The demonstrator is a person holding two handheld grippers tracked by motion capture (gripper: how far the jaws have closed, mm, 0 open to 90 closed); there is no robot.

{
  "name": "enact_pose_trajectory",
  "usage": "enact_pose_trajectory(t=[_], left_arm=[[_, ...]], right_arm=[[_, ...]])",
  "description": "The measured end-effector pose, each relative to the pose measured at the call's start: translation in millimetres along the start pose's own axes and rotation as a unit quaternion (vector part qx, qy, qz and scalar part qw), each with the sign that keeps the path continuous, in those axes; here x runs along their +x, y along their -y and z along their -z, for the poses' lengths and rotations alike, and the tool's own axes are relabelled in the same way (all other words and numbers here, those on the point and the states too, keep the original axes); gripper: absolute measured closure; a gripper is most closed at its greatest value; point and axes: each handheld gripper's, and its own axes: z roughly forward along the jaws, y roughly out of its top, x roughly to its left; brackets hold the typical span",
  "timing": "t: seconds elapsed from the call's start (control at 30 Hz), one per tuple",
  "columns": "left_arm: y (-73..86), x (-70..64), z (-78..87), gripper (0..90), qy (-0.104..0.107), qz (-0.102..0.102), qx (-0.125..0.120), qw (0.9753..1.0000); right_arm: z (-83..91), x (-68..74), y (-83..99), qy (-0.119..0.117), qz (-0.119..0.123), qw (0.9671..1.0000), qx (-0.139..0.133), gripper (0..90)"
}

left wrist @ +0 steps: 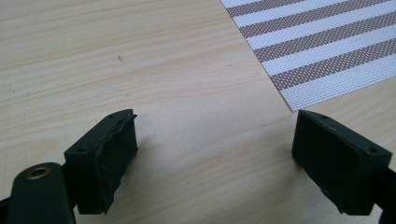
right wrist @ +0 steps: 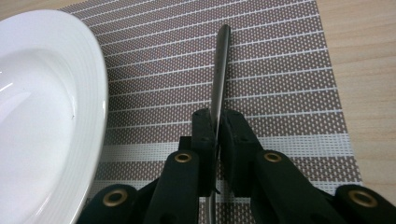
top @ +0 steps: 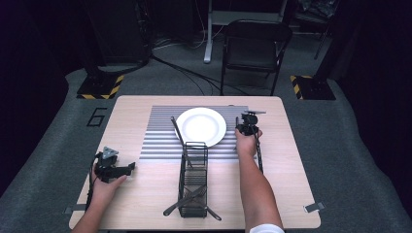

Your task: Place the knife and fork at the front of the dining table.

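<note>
On the left side of the bench (top: 145, 204), the left tongs (top: 127, 168) are resting in the person's hand with their jaws standing wide apart and nothing between them, just short of the near left corner of the striped placemat (top: 160, 141), as the left gripper view is showing over bare wood. Moving toward the middle, a black wire cutlery caddy (top: 194, 179) is standing on the near half of the bench with dark utensils (top: 187, 199) lying in its front end and one long dark piece (top: 178, 132) leaning out toward the white plate (top: 200, 126), which is sitting on the placemat. Further right, the right tongs (right wrist: 215, 140) are closing on a slim metal utensil (right wrist: 219, 70), most likely a knife, pinching it partway along so that it is pointing away over the mat, just beside the plate's right rim and apart from it. Judging by this, the place setting is under way and the laying of this piece to the right of the plate is the step in hand; the next move is calling for lowering it flat onto the mat, parallel to the plate's edge, then parting the jaws without nudging the plate
</note>
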Motion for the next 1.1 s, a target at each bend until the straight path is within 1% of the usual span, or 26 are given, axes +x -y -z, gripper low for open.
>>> enact_pose_trajectory(t=[0.13, 0.2, 0.47, 0.53, 0.8, 0.9, 0.93, 0.97, 1.03, 1.1], left_arm=[[0.0, 0.0, 0.0, 13.9, 0.0, 0.0, 0.0, 1.0], [0.0, 0.0, 0.0, 13.9, 0.0, 0.0, 0.0, 1.0], [-0.2, 0.0, 0.0, 13.9, -0.001, -0.001, 0.0, 1.0], [-0.1, -0.1, 0.0, 13.9, -0.001, -0.001, 0.0, 1.0], [0.0, -0.4, 0.0, 14.0, 0.0, 0.0, 0.0, 1.0], [0.1, -0.5, 0.2, 14.0, 0.0, 0.0, 0.0, 1.0], [0.1, -0.6, 0.2, 14.0, 0.0, 0.0, 0.0, 1.0], [0.1, -0.6, 0.1, 14.0, 0.0, 0.001, 0.0, 1.0], [0.1, -0.6, 0.1, 14.0, 0.0, 0.001, 0.0, 1.0], [0.0, -0.5, 0.1, 14.0, 0.0, 0.0, 0.0, 1.0]], right_arm=[[-0.2, -4.1, -0.4, 0.0, -0.002, 1.0, 0.001, 82.9], [-0.7, -6.7, 0.2, -0.006, -0.005, 1.0, -0.001, 82.9], [0.6, -5.8, 0.3, -0.004, -0.006, 1.0, -0.003, 82.2], [2.8, -5.7, -0.9, -0.004, -0.006, 0.9999, -0.009, 81.6], [19.7, -8.1, 0.1, 0.006, 0.019, 0.9997, -0.012, 76.7], [28.2, -10.6, 1.8, 0.004, 0.021, 0.9997, -0.013, 73.7], [31.0, -12.3, 2.8, -0.001, 0.025, 0.9996, -0.016, 72.8], [34.9, -12.9, 4.1, -0.005, 0.021, 0.9996, -0.016, 71.6], [42.0, -16.0, 6.4, -0.013, 0.03, 0.9992, -0.023, 70.0], [49.4, -16.8, 7.4, -0.014, 0.035, 0.999, -0.022, 68.3]])
